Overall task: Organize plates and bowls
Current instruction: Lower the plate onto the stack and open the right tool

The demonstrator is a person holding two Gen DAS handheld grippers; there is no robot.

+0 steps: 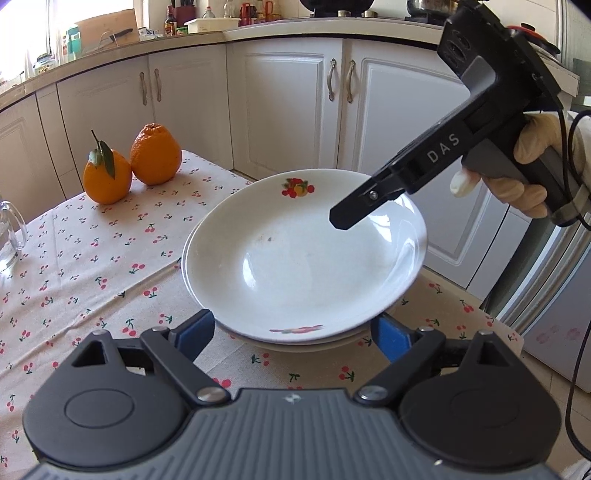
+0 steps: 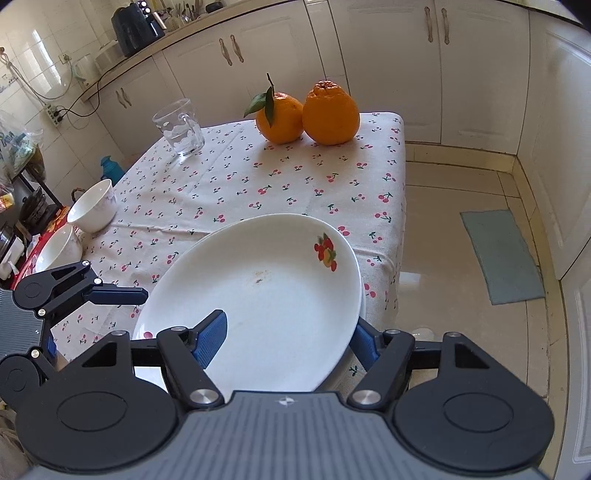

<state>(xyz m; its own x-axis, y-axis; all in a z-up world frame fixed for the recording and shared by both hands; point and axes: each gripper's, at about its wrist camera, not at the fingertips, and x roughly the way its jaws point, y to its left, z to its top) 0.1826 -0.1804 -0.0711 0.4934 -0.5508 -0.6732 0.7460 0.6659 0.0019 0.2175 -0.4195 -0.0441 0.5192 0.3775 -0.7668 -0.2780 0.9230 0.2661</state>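
Left wrist view shows the left gripper (image 1: 291,332) with its blue pads spread wide on either side of the near rim of the top plate (image 1: 303,258); the pads stand beside the rim and do not clearly press it, so the gripper reads as released. This white plate with fruit prints lies tilted on a second plate (image 1: 306,345), whose edge shows just under it. Across the plate, the right gripper (image 2: 288,339) comes in from the far right, held by a gloved hand (image 1: 532,166). In the right wrist view its left pad lies over the plate's inner face and its right pad sits outside and below the rim; whether they pinch the rim cannot be told.

Both plates sit near the table's corner on a cherry-print tablecloth (image 1: 92,266). Right of the right gripper the table edge drops to a tiled floor (image 2: 443,258) with a small mat (image 2: 502,254), so that side is open. Ahead of both tools the cloth is bare for a good stretch.

Farther ahead stand two oranges (image 2: 310,114), touching each other, and a glass mug (image 2: 179,127) to their left. Two white bowls (image 2: 92,206) sit at the table's far left edge, well apart from the plates. White cabinets (image 1: 288,103) and a cluttered counter (image 1: 207,26) close off the room beyond.
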